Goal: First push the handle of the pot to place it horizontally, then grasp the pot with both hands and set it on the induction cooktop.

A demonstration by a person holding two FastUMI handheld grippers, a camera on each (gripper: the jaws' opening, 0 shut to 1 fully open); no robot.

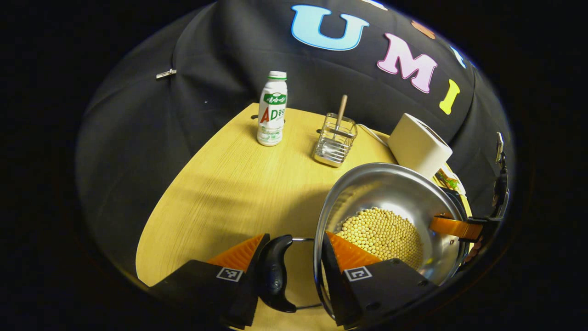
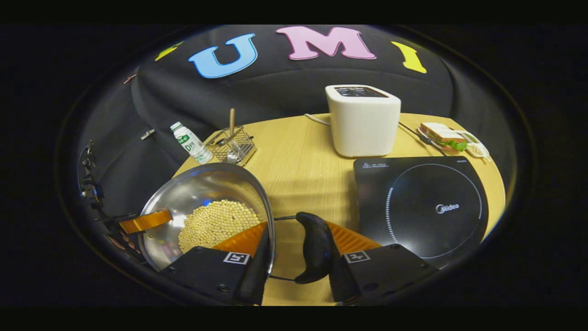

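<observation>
At the bottom of the left gripper view my left claw (image 1: 294, 250) closes over the pot's (image 1: 390, 193) black side handle (image 1: 274, 271) and rim. In the right gripper view my right claw (image 2: 298, 241) clamps the opposite handle (image 2: 316, 253). The shiny steel pot holds pale beans (image 2: 216, 224). The black induction cooktop (image 2: 420, 207) lies right on the desk (image 2: 298, 170).
</observation>
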